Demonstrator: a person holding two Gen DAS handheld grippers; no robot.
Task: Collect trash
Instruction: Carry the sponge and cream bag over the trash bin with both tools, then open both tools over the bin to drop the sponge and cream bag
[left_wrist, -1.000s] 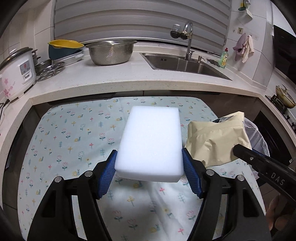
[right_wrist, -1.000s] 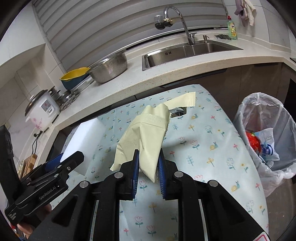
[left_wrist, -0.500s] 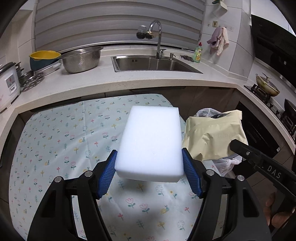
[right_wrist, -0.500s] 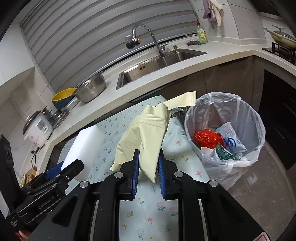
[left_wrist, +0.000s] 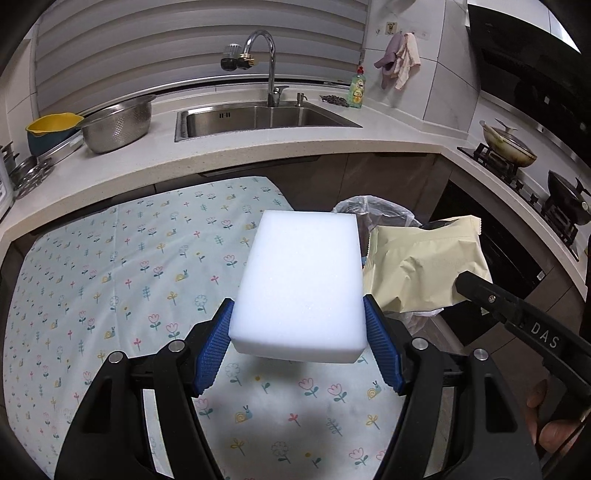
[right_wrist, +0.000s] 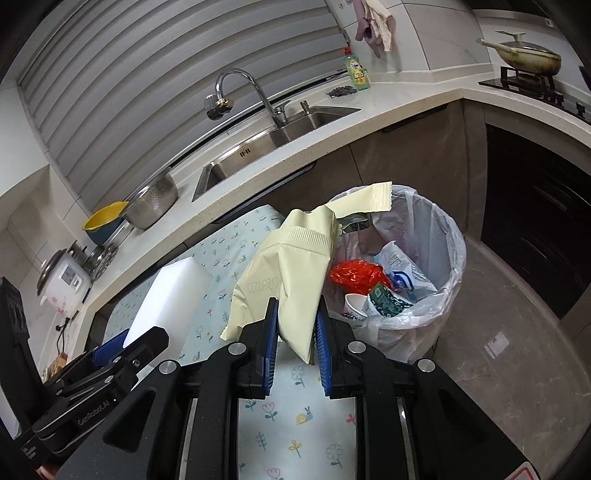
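Beside the lined trash bin (right_wrist: 424, 258), the left hand-held gripper (left_wrist: 297, 332) clamps a light, squashy white sponge block (left_wrist: 303, 280) by its near end. The right hand-held gripper (right_wrist: 295, 328), nearly closed, pinches a limp, crinkly cream wrapper (right_wrist: 284, 273) at its lower corner, just short of the bin's rim.

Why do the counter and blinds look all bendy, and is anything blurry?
Left wrist view: the fisheye lens bows the counter, and the white block looks sharp. Right wrist view: the blinds curve the same way, and the bin stays clear.
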